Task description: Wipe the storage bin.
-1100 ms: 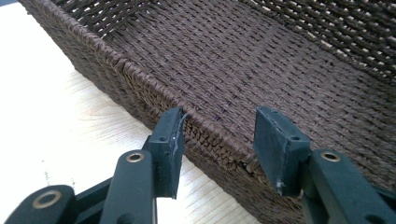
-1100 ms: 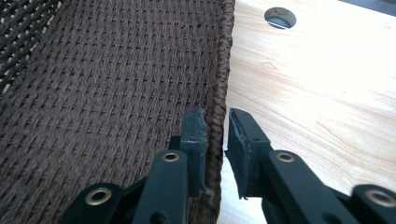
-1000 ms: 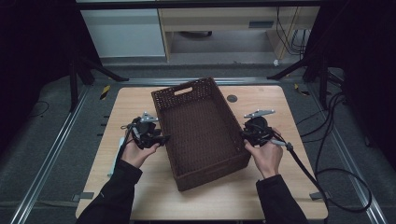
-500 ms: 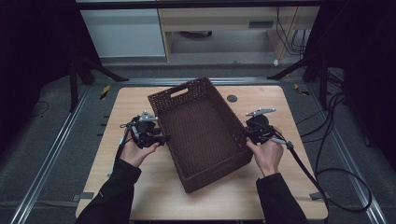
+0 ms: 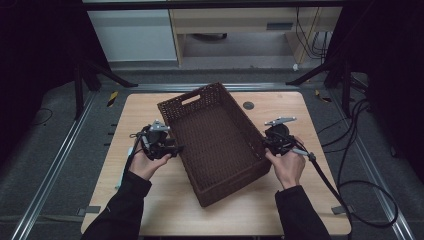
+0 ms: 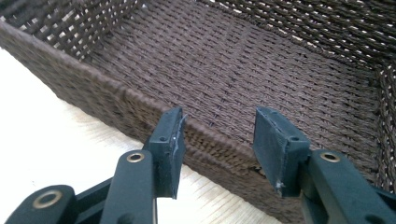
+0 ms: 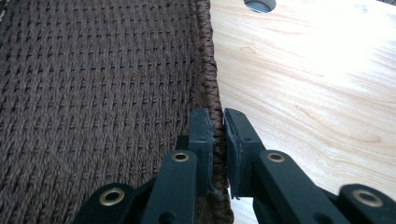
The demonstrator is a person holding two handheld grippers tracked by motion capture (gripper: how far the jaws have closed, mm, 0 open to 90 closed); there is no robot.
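Basket [image 5: 215, 145] is sitting skewed at mid table [image 5: 150, 210]. Left gripper [image 5: 172, 149] is sitting just beside its left wall, right gripper [image 5: 264, 142] is sitting on its right rim. Hole [image 5: 248, 105] is lying behind the basket.

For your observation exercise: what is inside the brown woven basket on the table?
The basket holds nothing loose: its woven floor lies bare. The right gripper clamps one side rim, one jaw inside. The near wall hides the floor strip behind it.

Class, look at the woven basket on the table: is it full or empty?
Empty: the basket shows only its bare woven floor from above and from both gripper views.
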